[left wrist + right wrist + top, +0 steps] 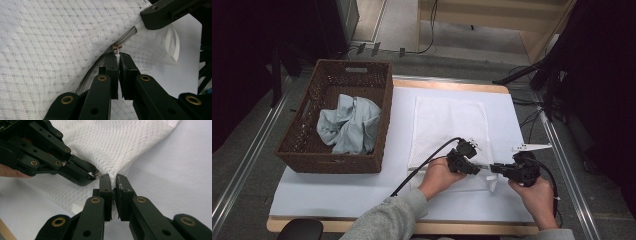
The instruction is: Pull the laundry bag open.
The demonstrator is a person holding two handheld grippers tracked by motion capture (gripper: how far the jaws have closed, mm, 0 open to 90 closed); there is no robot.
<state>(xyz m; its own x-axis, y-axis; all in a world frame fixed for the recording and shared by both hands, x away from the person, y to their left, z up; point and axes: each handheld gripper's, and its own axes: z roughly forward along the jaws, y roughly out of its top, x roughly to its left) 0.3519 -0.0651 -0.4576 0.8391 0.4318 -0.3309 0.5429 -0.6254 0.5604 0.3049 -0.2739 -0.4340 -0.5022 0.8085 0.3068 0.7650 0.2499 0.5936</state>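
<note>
A white mesh bag point(451, 125) lies flat on the white table cover, its zipper point(100, 67) running along the near edge. In the left gripper view my left gripper point(119, 55) is shut on the small zipper pull point(117, 46). In the high view that gripper point(481, 169) points right. My right gripper point(113, 178) is shut on a pinch of the bag's mesh point(110, 150) just beside the left gripper's tips point(93, 174), and it lifts the fabric into a small peak. In the high view the right gripper point(495, 169) faces the left one, tip to tip.
A brown wicker basket point(385, 112) stands at the table's left and holds a crumpled pale blue cloth point(348, 126). The white table cover point(362, 192) spreads out in front of it. Black cables trail from both grippers. Metal rails run along both sides of the table.
</note>
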